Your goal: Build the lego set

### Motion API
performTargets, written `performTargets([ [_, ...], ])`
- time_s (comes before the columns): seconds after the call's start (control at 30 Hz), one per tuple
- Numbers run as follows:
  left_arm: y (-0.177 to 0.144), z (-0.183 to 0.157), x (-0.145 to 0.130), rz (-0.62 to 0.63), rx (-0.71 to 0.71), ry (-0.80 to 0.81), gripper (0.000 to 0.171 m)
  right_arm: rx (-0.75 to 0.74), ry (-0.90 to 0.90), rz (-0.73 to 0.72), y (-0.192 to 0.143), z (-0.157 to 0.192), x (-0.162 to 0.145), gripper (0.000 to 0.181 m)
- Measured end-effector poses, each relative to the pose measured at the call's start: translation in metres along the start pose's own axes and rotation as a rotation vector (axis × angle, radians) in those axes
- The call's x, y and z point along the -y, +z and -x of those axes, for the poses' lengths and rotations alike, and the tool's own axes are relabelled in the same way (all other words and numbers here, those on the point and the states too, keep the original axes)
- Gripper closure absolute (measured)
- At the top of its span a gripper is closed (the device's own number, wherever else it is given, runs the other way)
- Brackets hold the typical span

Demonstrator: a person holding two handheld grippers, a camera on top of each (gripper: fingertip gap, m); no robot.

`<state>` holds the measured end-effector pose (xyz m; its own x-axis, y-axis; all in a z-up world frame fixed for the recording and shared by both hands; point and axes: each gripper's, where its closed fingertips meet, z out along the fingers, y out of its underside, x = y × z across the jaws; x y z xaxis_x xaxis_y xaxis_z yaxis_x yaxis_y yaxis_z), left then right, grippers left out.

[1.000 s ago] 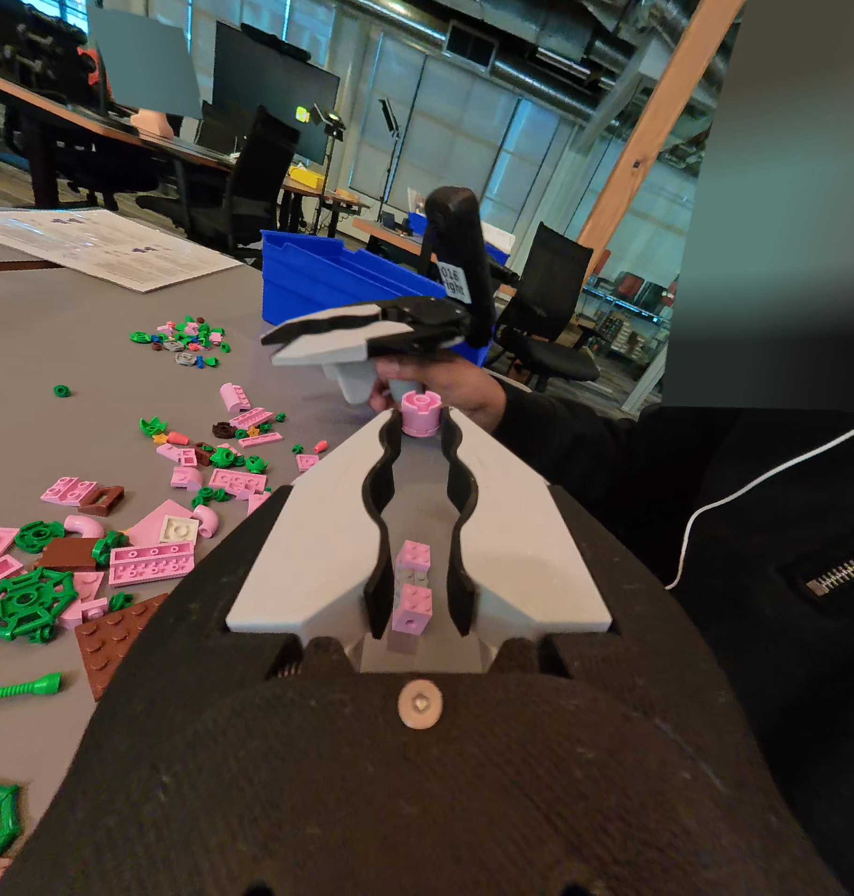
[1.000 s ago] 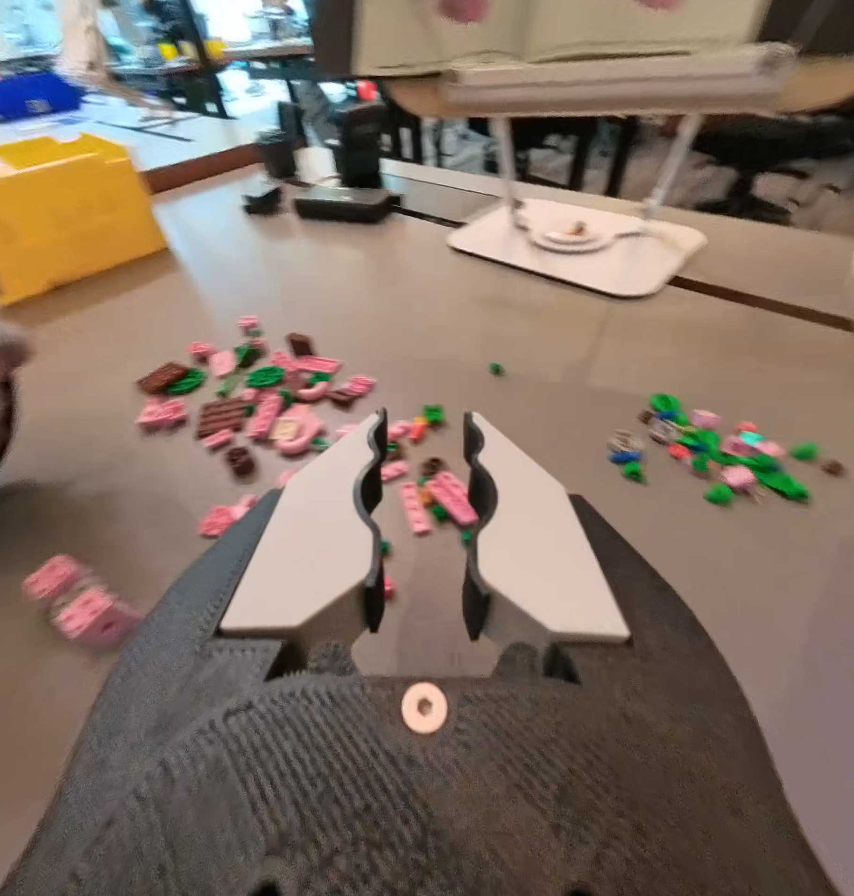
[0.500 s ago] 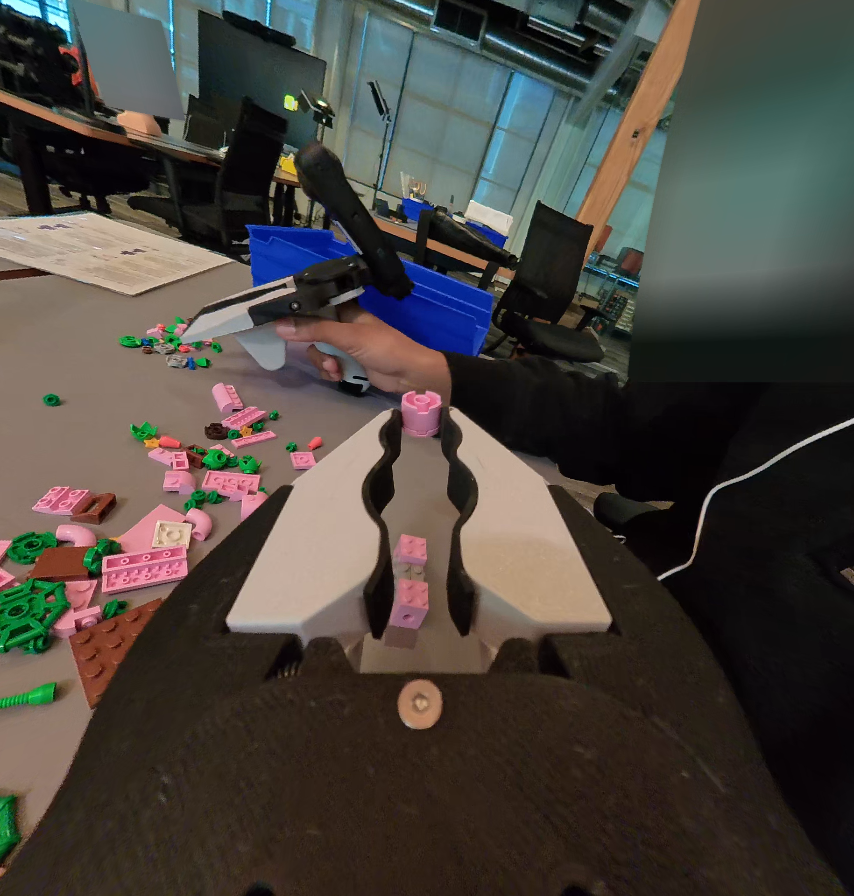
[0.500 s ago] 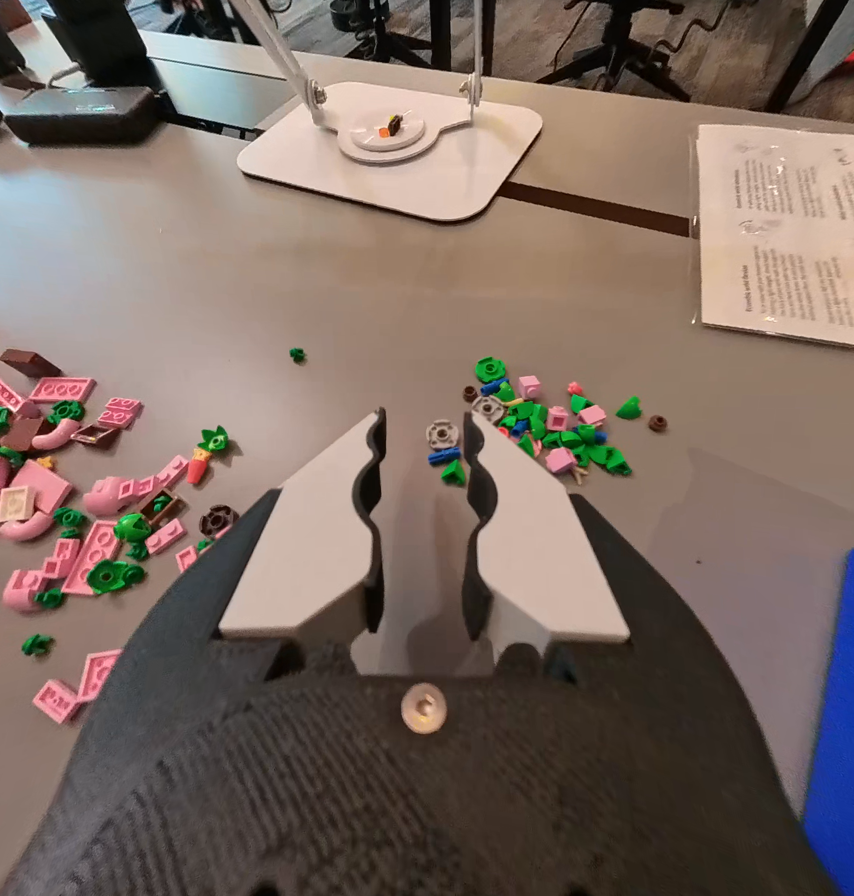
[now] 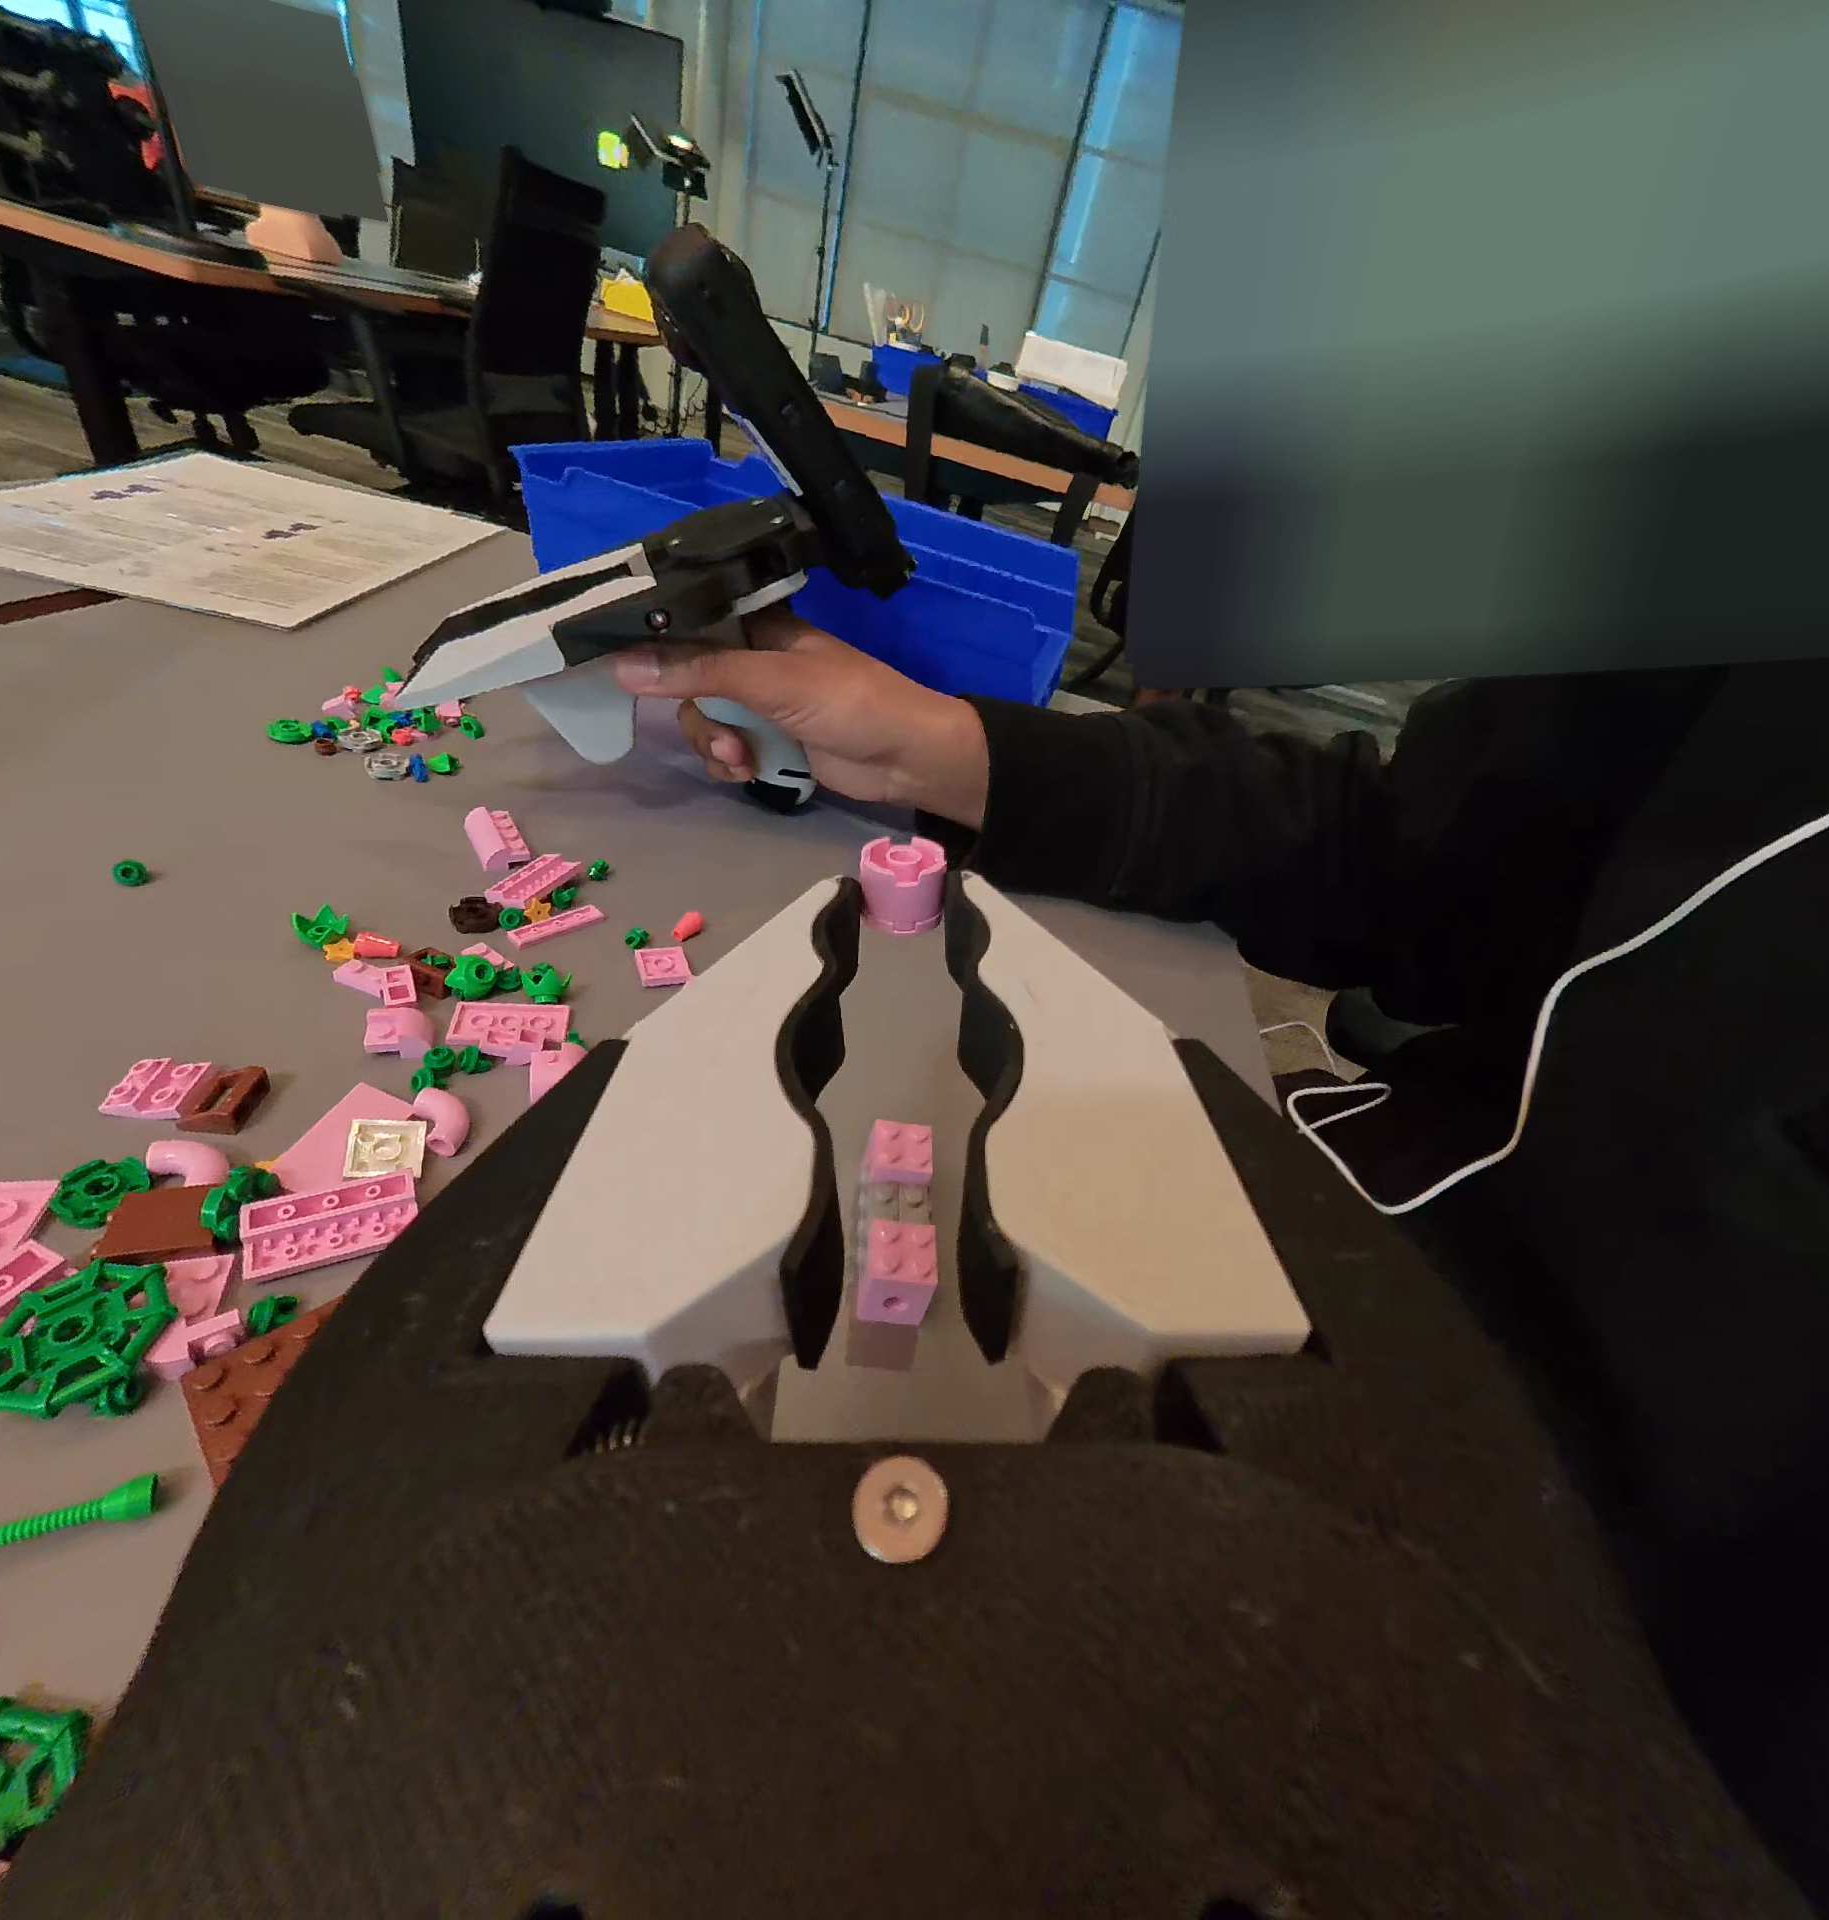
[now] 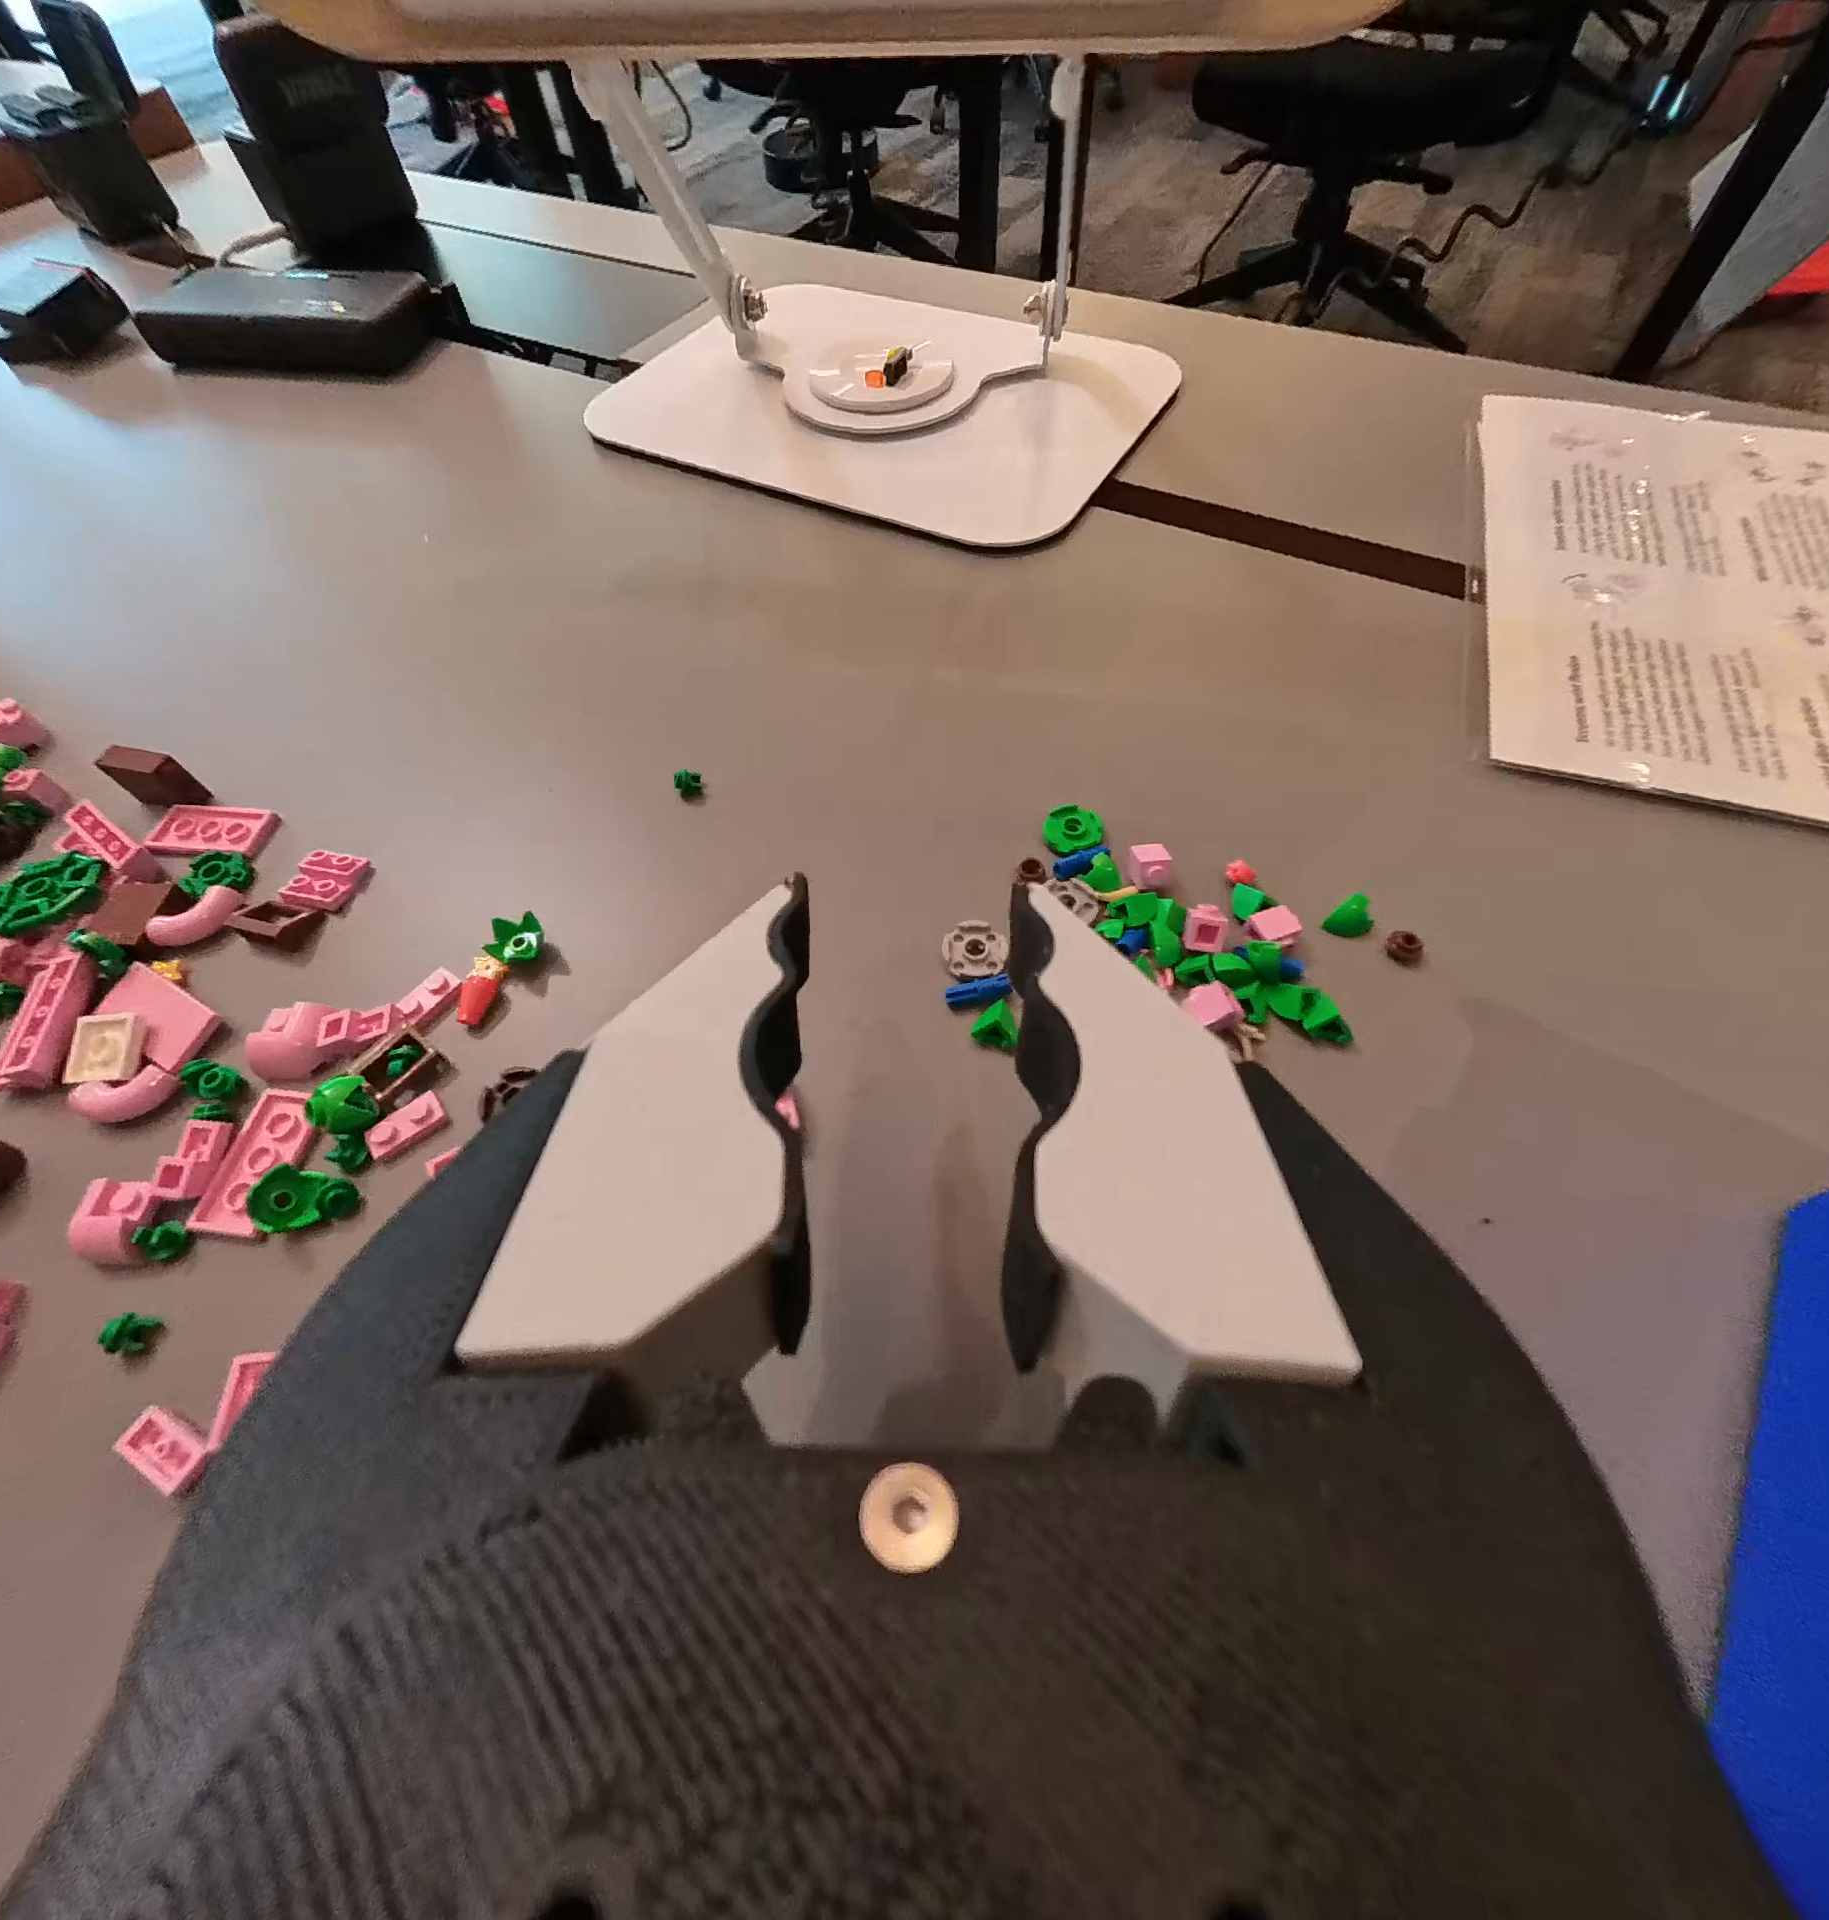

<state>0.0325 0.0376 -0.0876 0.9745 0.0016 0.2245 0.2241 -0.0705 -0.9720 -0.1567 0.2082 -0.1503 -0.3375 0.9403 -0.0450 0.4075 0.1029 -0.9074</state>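
My left gripper is shut on a pink round brick at its fingertips, held above the grey table. A small pink-and-grey brick stack shows farther back between the fingers; I cannot tell whether it rests on the table. My right gripper is open and empty, low over the table. Its right fingertip is at the left edge of a small pile of green, pink and blue pieces. A grey round plate lies just inside that fingertip. In the left wrist view, a hand holds the right gripper over that pile.
A larger spread of pink, green and brown pieces lies on the left and also shows in the left wrist view. A white stand base and a printed sheet sit farther back. A blue bin stands at the right. There is about 25 cm between the tips of the two grippers. To reach the grey round plate in a straight line is about 5 cm for my right fingers, about 30 cm for my left. It turns up in the left wrist view as well.
My right gripper has swung from the large left spread to the small pile on the right and come down close to it, still open. The left gripper keeps hold of the pink round brick.
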Motion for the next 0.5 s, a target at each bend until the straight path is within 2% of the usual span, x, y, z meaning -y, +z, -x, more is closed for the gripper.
performTargets([
  [0.3,0.0016,0.0021,-0.0041,0.036,0.059,0.085,0.158,0.008,-0.024,0.018,-0.0003,0.0044,-0.0038,0.142],
  [0.5,-0.0032,0.0024,0.0038,0.006,0.122,0.187,0.158,0.014,-0.013,0.005,-0.0019,0.0039,-0.0021,0.142],
])
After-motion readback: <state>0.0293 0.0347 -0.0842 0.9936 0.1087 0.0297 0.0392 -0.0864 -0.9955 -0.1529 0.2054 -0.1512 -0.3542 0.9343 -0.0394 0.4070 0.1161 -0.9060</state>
